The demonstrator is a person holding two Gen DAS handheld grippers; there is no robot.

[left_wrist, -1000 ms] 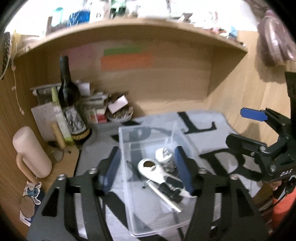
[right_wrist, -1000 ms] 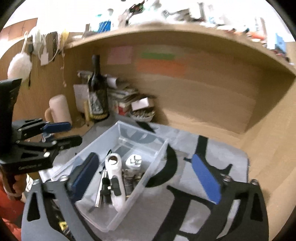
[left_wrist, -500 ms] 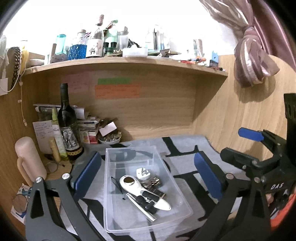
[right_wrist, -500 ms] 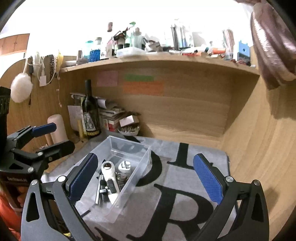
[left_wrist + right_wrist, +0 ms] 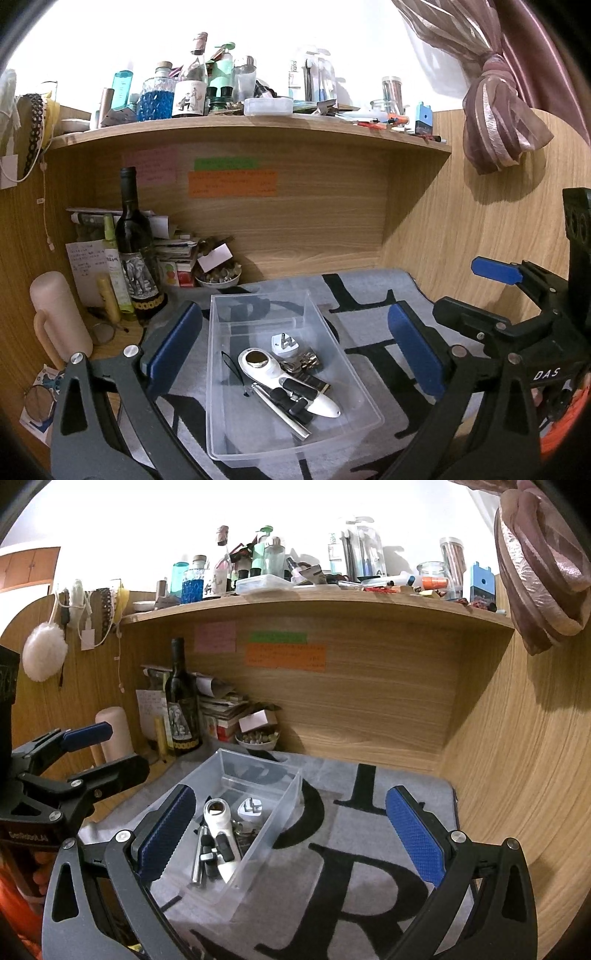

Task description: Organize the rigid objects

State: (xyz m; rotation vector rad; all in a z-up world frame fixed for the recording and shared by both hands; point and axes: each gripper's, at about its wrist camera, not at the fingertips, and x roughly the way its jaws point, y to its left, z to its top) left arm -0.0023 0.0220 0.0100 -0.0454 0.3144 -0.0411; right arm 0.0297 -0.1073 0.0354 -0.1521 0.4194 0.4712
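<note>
Both your left hand-held gripper (image 5: 295, 350) and right hand-held gripper (image 5: 291, 834) are spread empty; swing left and you topple the dark glass wine bottle (image 5: 135, 251) beside the clear plastic bin (image 5: 291, 435).

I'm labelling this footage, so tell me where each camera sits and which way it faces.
Left wrist: on the left gripper, facing slightly down at the clear bin; shows its open blue-padded fingers, the right gripper alongside.
Right wrist: on the right gripper, aimed at the grey mat; the left gripper alongside.
Shared: bin, wine bottle, shelf.
</note>
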